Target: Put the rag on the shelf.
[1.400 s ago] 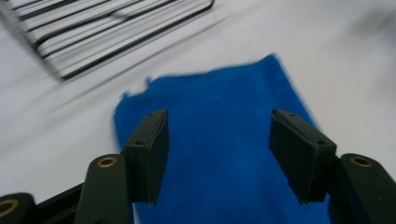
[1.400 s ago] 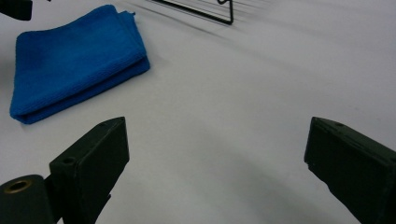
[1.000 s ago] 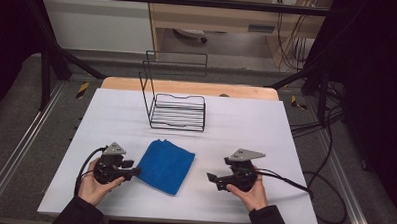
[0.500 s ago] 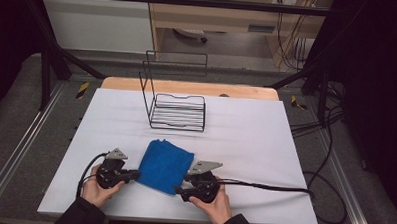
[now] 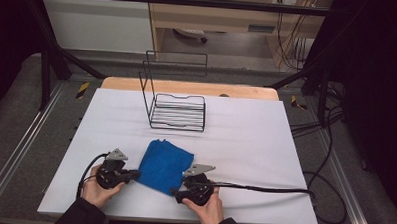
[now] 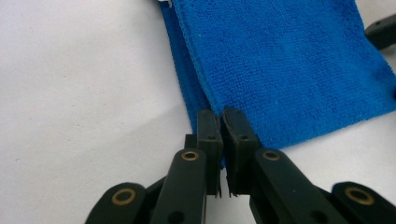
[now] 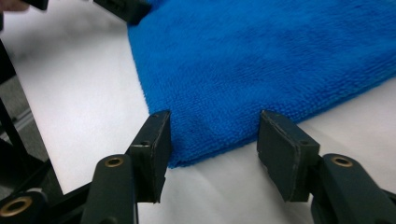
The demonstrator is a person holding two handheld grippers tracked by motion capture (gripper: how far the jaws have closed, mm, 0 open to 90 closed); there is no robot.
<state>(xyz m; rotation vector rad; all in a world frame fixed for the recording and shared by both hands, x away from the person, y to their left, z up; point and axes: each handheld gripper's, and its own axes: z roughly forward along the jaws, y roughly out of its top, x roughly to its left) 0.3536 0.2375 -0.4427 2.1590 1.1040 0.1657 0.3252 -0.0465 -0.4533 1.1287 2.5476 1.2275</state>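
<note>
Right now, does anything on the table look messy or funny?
Not really. The blue cloth lies folded but turned crooked to the table's edges. The left claw pinches its corner; the right claw sits open around another corner. The wire rack stands upright.

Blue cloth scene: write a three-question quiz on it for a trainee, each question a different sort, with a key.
1. True or false: the left gripper is shut on an edge of the blue cloth.
2. The right gripper has its jaws: A) pinched on the cloth, B) apart with a cloth corner between them, C) inside the wire rack.
3. In the high view, what stands beyond the cloth on the white table?

Key: 1 true. 2 B. 3 the black wire rack.
</note>
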